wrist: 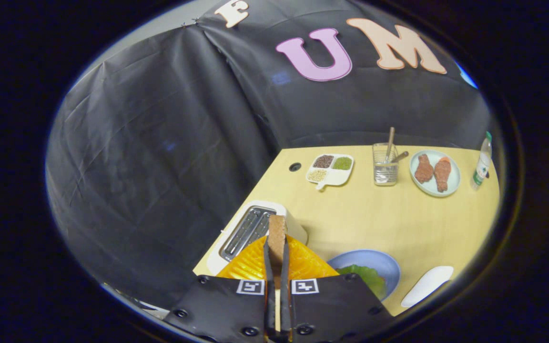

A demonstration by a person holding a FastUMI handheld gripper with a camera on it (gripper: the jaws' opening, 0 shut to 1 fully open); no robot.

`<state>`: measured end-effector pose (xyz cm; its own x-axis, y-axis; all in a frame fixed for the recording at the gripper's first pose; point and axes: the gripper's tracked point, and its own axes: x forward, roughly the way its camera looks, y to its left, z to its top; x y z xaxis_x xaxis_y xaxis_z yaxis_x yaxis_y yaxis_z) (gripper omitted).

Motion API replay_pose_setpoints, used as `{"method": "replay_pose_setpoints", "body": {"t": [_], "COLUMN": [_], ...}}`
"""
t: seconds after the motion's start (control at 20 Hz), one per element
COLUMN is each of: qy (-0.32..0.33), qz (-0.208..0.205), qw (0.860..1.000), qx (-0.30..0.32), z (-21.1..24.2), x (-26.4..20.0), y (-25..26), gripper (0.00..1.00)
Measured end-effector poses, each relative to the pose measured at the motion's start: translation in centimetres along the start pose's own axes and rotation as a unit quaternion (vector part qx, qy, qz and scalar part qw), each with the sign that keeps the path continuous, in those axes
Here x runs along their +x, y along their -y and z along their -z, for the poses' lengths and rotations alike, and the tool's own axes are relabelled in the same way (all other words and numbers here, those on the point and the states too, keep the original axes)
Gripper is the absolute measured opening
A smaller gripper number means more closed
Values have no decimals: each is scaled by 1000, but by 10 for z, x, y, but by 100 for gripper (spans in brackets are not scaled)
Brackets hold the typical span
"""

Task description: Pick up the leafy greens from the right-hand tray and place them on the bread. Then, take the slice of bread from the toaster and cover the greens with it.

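My gripper is shut on a slice of brown bread, held edge-on and upright between the two fingers. Just beyond it stands the white toaster, its two slots showing no bread. To the right of the fingers sits a blue plate with leafy greens lying in it; whether bread lies under them I cannot tell. The slice hangs above the table, lifted out of the toaster.
On the wooden table: a white sectioned dish of grains, a clear cup with utensils, a pale plate with two meat pieces, a bottle, a white tray by the blue plate.
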<state>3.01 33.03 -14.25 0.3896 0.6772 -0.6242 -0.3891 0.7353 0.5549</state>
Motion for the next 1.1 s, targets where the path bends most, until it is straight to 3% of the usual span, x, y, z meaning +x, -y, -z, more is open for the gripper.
{"method": "replay_pose_setpoints", "body": {"t": [1.1], "qy": [-56], "qz": [32], "qw": [991], "qx": [117], "z": [109], "x": [12], "y": [116], "gripper": [7]}}
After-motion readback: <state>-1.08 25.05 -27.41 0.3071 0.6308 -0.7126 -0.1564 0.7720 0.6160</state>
